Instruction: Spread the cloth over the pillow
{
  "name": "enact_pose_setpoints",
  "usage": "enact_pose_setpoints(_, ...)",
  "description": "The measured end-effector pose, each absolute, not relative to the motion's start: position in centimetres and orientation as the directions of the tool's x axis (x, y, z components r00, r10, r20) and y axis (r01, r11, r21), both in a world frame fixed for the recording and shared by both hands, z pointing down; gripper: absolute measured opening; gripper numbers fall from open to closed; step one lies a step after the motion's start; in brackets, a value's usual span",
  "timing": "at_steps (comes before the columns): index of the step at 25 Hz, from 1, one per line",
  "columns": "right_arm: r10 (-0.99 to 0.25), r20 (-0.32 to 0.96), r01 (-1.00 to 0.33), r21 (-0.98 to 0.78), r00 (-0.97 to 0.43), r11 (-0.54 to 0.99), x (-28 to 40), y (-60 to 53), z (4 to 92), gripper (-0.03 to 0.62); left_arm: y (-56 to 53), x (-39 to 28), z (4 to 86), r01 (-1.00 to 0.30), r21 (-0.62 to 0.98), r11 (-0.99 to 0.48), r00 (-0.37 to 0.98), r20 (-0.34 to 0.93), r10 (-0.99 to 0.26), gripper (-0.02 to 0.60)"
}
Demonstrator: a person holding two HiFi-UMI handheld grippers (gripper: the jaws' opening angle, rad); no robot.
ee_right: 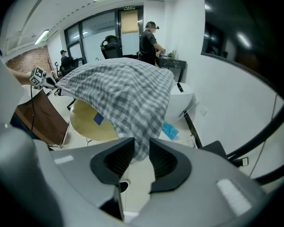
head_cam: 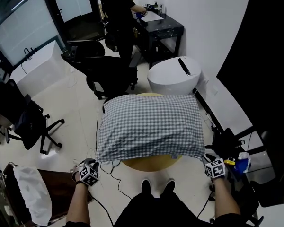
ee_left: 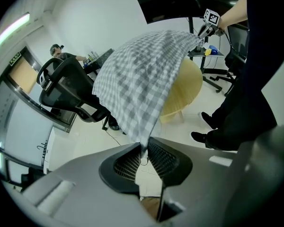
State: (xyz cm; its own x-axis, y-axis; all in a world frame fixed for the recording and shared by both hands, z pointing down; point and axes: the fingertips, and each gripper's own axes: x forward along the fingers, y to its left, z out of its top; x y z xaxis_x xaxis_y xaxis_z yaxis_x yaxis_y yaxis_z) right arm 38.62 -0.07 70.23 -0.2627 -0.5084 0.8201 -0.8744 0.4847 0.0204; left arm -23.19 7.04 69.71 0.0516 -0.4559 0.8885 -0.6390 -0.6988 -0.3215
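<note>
A grey-and-white checked cloth [head_cam: 151,126] lies spread over a pillow-shaped bulge on a round yellow table [head_cam: 151,164]; the pillow itself is hidden under it. My left gripper [head_cam: 97,162] is at the cloth's near left corner. In the left gripper view the corner [ee_left: 143,138] is pinched between the nearly closed jaws of that gripper [ee_left: 143,148]. My right gripper [head_cam: 206,158] is at the near right corner. In the right gripper view its jaws [ee_right: 141,152] stand apart, and the cloth corner [ee_right: 141,145] hangs loosely between them.
A white round unit [head_cam: 174,74] stands just behind the table. Black office chairs [head_cam: 106,70] are at the back left. A person [head_cam: 119,8] works at a black desk [head_cam: 163,30]. A brown bag [head_cam: 47,188] sits near left, black gear [head_cam: 229,143] near right. Cables cross the floor.
</note>
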Motion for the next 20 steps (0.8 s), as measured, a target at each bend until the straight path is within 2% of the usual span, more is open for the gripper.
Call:
enact_pose_setpoints(4,-0.569,0.776,-0.883,0.035,-0.271,0.468,38.9,-0.7,67.5,0.126,6.5,-24.0,68.0,-0.669,-0.329,-0.667,0.056,0.872,-0.486,0.086)
enact_pose_setpoints(8,-0.676,0.674,-0.896,0.048,-0.298,0.442,38.0,-2.0,62.0,0.130,5.6,-24.1,64.7,-0.727,-0.326,-0.605,0.109,0.814,-0.570,0.150)
enact_pose_setpoints(12,-0.761,0.545,-0.890,0.057,-0.353,0.453,35.6,-3.8,55.6,0.127,2.5,-21.1,57.8,-0.751,-0.359,-0.554,0.192,0.685,-0.703,0.153)
enact_pose_setpoints(17,-0.827,0.392,-0.872,0.111,-0.403,0.477,32.0,-5.0,48.3,0.012,-1.2,-16.4,48.6,-0.733,-0.402,-0.549,0.312,0.519,-0.796,0.153)
enact_pose_setpoints(20,-0.851,0.313,-0.877,0.095,-0.422,0.470,30.1,-5.3,44.8,0.008,-2.2,-13.3,44.0,-0.718,-0.407,-0.565,0.402,0.419,-0.814,0.153)
